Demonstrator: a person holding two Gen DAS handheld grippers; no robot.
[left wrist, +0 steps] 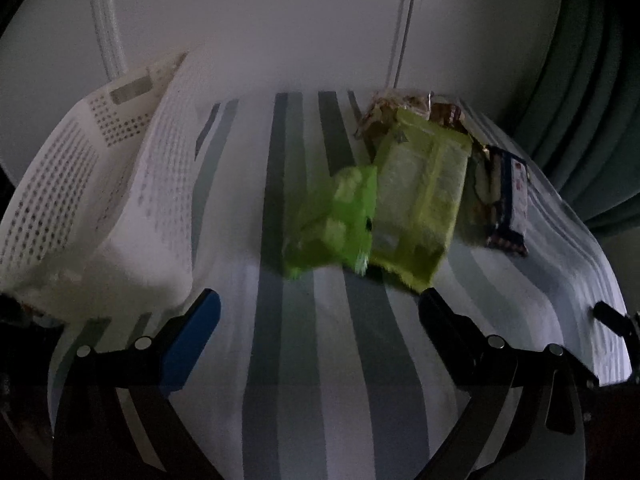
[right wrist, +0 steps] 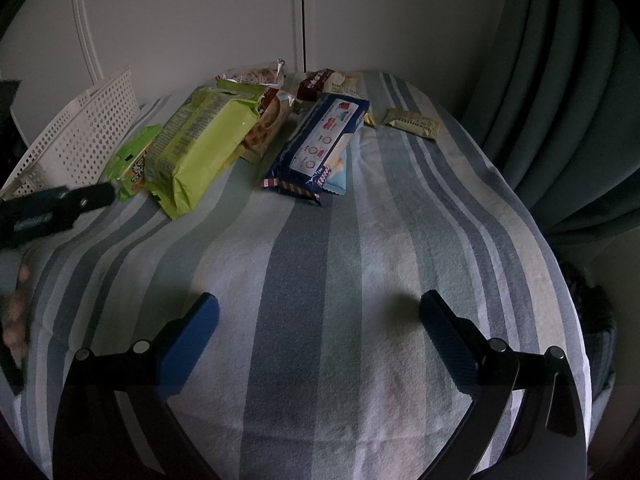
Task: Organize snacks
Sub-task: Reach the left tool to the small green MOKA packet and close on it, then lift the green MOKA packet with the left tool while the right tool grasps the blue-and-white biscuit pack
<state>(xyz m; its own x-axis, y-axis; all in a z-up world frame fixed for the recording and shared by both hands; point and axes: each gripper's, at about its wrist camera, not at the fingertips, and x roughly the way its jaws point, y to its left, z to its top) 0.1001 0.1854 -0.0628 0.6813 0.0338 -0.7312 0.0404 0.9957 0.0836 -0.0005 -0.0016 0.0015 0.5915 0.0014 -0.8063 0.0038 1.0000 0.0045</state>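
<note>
Snack packs lie on a striped cloth. A small bright green pack (left wrist: 334, 220) (right wrist: 132, 164) sits beside a large yellow-green pack (left wrist: 420, 208) (right wrist: 204, 140). Behind and to the right lie brown-wrapped packs (left wrist: 400, 110) (right wrist: 272, 116) and a blue and white pack (left wrist: 508, 200) (right wrist: 320, 148). A small yellow sachet (right wrist: 412, 124) rests farther right. A white perforated basket (left wrist: 100, 184) (right wrist: 76, 136) stands at the left. My left gripper (left wrist: 320, 304) is open, just short of the green packs. My right gripper (right wrist: 320, 308) is open over bare cloth, well short of the snacks.
The cloth-covered table (right wrist: 340, 280) drops away at its right and near edges. A green curtain (right wrist: 560, 100) hangs at the right, white cabinet doors (right wrist: 200, 12) stand behind. The left gripper's finger (right wrist: 92, 196) and a hand (right wrist: 16, 320) show at the right wrist view's left edge.
</note>
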